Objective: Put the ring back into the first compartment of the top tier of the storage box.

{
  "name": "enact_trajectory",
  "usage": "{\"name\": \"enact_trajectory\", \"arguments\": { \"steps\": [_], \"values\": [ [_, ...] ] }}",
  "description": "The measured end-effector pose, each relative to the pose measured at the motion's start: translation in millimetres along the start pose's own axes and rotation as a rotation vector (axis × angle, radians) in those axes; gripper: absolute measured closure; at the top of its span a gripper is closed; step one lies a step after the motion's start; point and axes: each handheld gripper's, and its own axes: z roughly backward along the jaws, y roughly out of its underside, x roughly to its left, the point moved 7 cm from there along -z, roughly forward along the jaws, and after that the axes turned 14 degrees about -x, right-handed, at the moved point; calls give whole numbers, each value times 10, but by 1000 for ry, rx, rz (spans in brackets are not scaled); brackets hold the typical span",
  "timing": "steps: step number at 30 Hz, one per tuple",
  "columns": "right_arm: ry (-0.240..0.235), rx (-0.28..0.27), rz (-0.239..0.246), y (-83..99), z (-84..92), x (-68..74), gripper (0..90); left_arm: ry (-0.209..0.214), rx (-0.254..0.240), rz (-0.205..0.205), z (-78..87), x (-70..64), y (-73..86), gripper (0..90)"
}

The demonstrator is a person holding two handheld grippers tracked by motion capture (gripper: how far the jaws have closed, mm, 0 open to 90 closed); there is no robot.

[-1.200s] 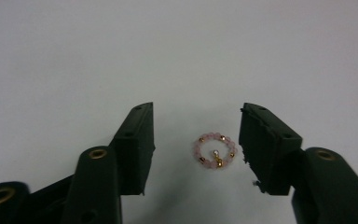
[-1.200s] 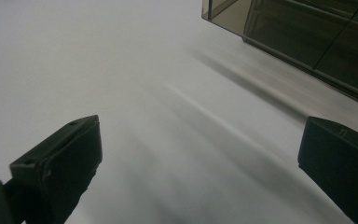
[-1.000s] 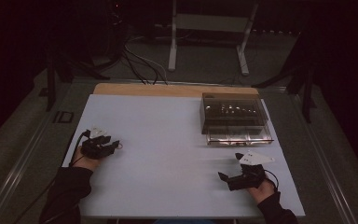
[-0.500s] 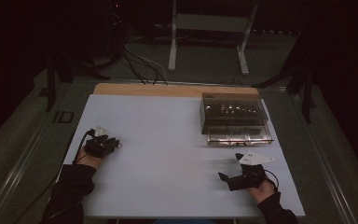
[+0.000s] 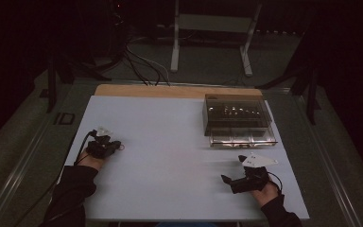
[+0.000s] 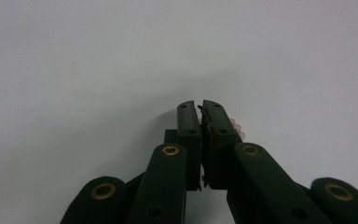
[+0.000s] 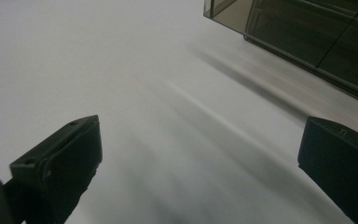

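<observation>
My left gripper (image 5: 118, 146) rests on the white table (image 5: 170, 142) at the left. Its jaws are shut, and a few small pink beads (image 6: 236, 126) poke out beside the right jaw. In the high view a tiny reddish loop (image 5: 122, 147) sits at its tip. My right gripper (image 5: 232, 169) lies low at the table's near right and is open. Between its wide-apart jaws (image 7: 200, 154) there is only bare table. A smoky transparent box (image 5: 236, 116) stands at the back right, beyond the right gripper; its corner (image 7: 307, 32) shows in the right gripper view.
A clear shallow tray or lid (image 5: 243, 139) lies against the box's near side. A strip of wooden board (image 5: 170, 91) runs along the table's far edge. Beyond the table are a dark floor, cables (image 5: 142, 66) and a metal stand (image 5: 212, 28).
The left hand has shifted only very slightly. The right gripper holds still and stays open.
</observation>
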Motion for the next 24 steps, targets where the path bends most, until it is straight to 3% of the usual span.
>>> {"name": "enact_trajectory", "arguments": {
  "steps": [7,19,24],
  "values": [
    [1,-2,-6,-2,11,-7,0,-6,-6,1,19,-14,-16,900],
    [4,-6,-4,-6,21,-10,0,11,-30,37,87,-8,-77,900],
    [3,-5,-4,-6,21,-9,0,1,-49,25,126,-22,-127,900]
  ]
}}
